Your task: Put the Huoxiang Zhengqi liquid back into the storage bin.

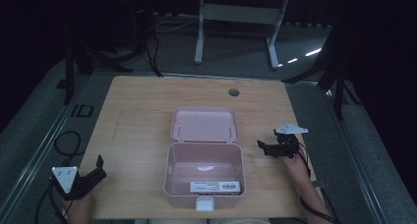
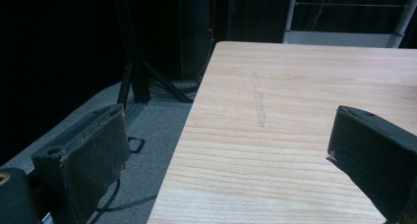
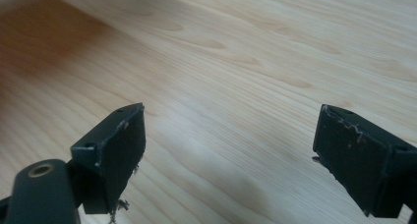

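A pink box stands open at the front middle of the wooden table, its lid laid back flat. Inside it a white labelled packet lies against the front wall. My left gripper is at the table's front left corner, well left of the box; in the left gripper view its jaws stand wide apart with nothing between them. To the right of the box, my right gripper hovers low over bare wood; its own view shows it open and holding nothing.
A round cable hole sits near the table's far edge. Black cables lie on the grey floor at the left. A white desk frame and dark tripod legs stand beyond the table.
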